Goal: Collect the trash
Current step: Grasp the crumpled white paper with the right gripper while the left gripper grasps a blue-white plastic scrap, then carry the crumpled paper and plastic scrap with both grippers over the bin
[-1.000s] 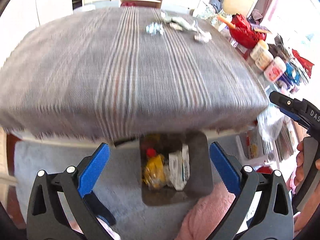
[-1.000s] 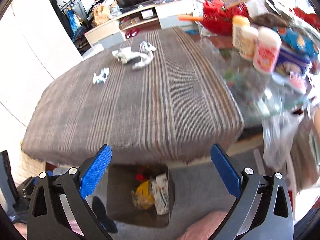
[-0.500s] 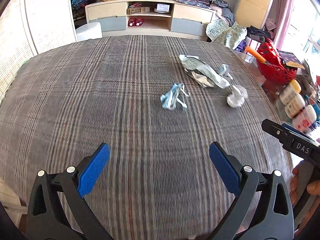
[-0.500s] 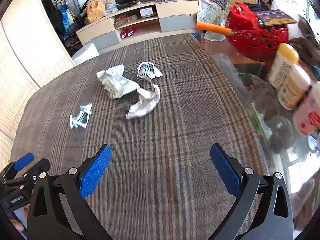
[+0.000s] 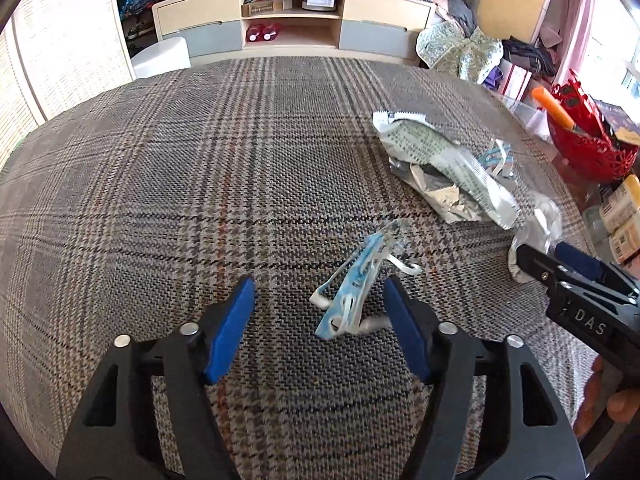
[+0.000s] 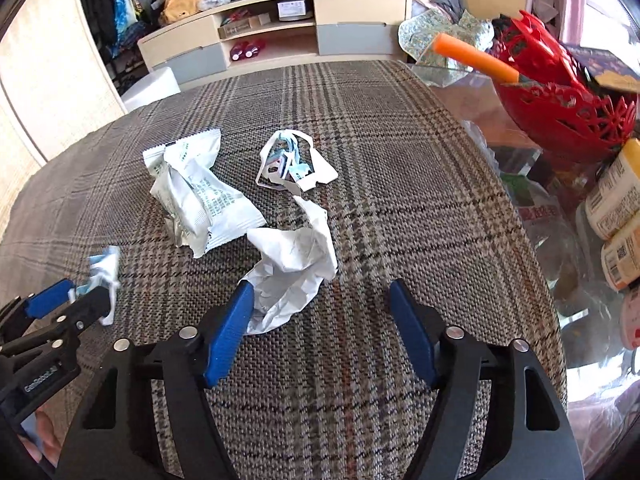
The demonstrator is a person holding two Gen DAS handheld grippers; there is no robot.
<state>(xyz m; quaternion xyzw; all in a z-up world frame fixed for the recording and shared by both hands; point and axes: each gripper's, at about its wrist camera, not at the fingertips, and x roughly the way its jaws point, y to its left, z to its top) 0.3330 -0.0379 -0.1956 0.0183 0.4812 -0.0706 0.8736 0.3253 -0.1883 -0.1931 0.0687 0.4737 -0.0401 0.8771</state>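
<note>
Four pieces of trash lie on the plaid tablecloth [image 5: 200, 184]. Landmark: printed foil wrapper [image 6: 196, 196]. Blue-white wrapper [image 5: 352, 288] lies nearer the cameras than it, between the left gripper [image 5: 320, 320] jaws, which are closing; right pad looks just at its edge, contact unclear. Crumpled white paper [image 6: 292, 264] sits just beside the foil wrapper; right gripper [image 6: 320, 324] closing too, left pad at the paper's edge, paper mostly outside the gap. Torn small packet [image 6: 294, 166] lies beyond the paper.

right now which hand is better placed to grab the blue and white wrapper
Left. The blue and white wrapper already lies between the closing jaws of the left gripper; the right gripper is by the crumpled white paper.
</note>
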